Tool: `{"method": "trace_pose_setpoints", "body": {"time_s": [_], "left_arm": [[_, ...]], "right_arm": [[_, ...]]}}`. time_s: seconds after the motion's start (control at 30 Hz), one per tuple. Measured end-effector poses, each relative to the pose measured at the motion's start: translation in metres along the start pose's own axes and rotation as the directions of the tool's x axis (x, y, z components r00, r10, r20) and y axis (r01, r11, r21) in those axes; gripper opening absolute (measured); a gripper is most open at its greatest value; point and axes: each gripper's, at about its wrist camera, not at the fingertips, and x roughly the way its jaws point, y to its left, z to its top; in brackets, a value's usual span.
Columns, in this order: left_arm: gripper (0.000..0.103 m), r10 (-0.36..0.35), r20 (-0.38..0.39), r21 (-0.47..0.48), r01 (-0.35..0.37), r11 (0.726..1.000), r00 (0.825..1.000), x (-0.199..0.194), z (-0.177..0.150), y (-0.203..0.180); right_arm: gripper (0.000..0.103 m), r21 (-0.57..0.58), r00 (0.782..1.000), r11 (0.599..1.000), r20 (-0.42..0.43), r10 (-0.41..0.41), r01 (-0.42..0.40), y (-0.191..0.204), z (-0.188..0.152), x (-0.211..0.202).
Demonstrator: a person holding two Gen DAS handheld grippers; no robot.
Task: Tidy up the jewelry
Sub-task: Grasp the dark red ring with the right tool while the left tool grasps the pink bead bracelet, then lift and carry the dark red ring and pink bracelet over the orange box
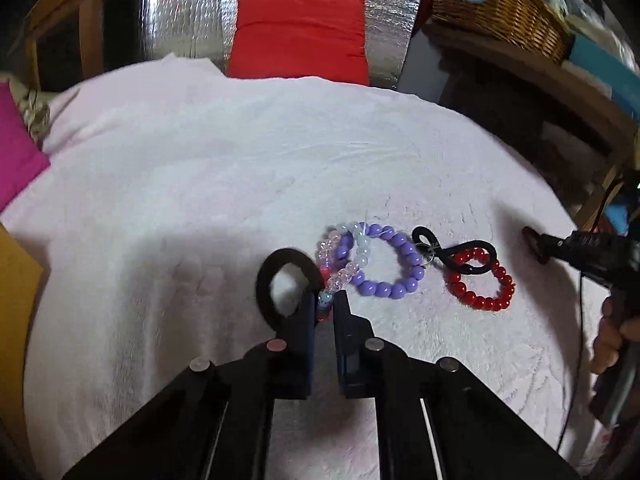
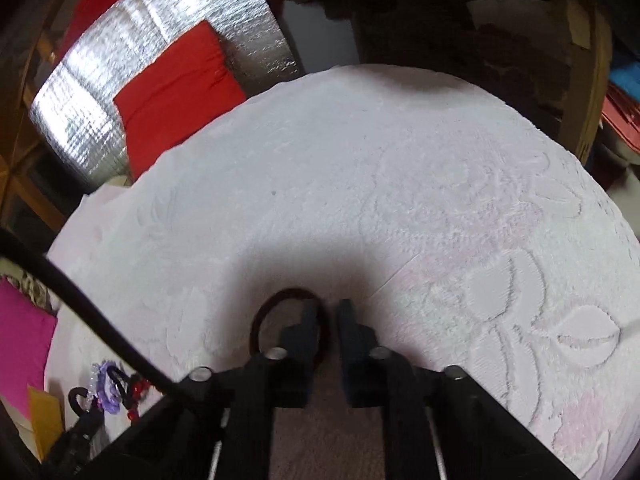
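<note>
Pinching a pink bead bracelet [image 1: 335, 264] with my left claw [image 1: 323, 300], nearly closed, I can pull it off the purple bracelet [image 1: 384, 260] ahead.

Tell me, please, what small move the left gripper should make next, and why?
Probably lift slowly and draw back. The left gripper is closed on the clear pink bead bracelet, which overlaps the purple bracelet on the white towel, so a quick pull might drag the purple one along.
</note>
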Motion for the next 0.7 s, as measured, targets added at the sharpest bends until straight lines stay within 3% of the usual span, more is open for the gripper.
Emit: {"method": "trace_pose_setpoints", "body": {"time_s": [0.13, 0.3, 0.7], "left_arm": [[0.007, -0.003, -0.01, 0.007, 0.003, 1.0, 1.0, -0.005, -0.002, 0.005], [0.007, -0.014, -0.01, 0.004, 0.014, 1.0, 1.0, -0.018, -0.006, 0.015], [0.007, 0.018, 0.022, -0.017, -0.018, 1.0, 1.0, -0.05, -0.016, 0.043]], "right_arm": [[0.007, -0.026, 1.0, 0.999, -0.014, 0.02, -0.021, 0.007, -0.005, -0.005], [0.007, -0.015, 0.993, 0.994, -0.054, 0.106, -0.107, 0.014, -0.013, -0.02], [0.007, 0.025, 0.954, 0.963, -0.133, 0.27, -0.269, 0.043, -0.033, -0.04]]}}
